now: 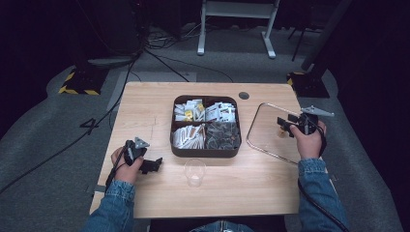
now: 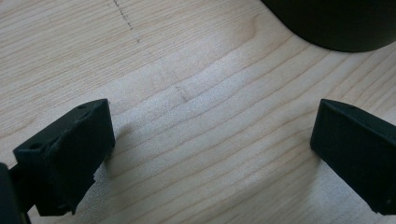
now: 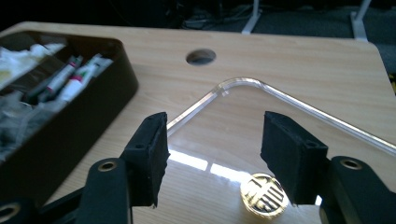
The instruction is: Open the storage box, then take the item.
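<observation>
Here the right tool (image 3: 212, 158) hangs agape, empty, above the clear lid (image 3: 299, 116).

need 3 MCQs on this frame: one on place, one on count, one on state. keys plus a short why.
1. Where does the clear lid lie?
A. on top of the box
B. flat on the table, to the right of the box
C. under the plastic cup

2. How many compartments does the dark box have?
A. two
B. four
C. six

3. What state is the right gripper in?
A. shut on the lid's knob
B. shut on a sachet
C. open, holding nothing

Key:
1 B: the high view shows the lid on the wooden table, beside the box's right wall.
2 B: dividers split the box into a two-by-two grid of sachets.
3 C: in the right gripper view the jaws stand apart above the lid, with its gold knob free below them.
</observation>
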Demonstrator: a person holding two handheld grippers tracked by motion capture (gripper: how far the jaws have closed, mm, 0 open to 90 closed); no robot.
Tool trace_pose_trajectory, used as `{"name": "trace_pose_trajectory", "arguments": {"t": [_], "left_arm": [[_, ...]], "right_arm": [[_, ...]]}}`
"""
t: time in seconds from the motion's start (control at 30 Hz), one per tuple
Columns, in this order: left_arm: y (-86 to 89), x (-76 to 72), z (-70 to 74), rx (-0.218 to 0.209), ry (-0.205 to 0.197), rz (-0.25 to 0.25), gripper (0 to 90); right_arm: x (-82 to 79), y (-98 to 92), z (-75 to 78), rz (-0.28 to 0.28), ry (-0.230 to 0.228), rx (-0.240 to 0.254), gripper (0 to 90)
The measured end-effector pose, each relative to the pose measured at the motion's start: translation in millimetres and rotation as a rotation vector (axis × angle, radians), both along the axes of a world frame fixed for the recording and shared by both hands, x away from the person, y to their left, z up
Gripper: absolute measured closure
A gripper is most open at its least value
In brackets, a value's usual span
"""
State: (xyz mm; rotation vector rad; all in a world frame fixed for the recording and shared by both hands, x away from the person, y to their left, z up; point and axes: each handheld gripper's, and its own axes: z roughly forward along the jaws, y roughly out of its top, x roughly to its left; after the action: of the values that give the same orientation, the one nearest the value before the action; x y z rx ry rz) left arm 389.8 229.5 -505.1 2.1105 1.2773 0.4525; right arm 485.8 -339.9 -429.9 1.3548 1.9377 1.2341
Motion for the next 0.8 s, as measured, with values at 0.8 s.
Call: {"name": "trace_pose_trajectory", "arguments": {"t": [0.8], "left_arm": [[-0.8,-6.3,0.1,0.003,0.000,0.042,0.2]], "right_arm": [[-3.4,95.3,36.7,0.291,0.011,0.026,43.5]]}}
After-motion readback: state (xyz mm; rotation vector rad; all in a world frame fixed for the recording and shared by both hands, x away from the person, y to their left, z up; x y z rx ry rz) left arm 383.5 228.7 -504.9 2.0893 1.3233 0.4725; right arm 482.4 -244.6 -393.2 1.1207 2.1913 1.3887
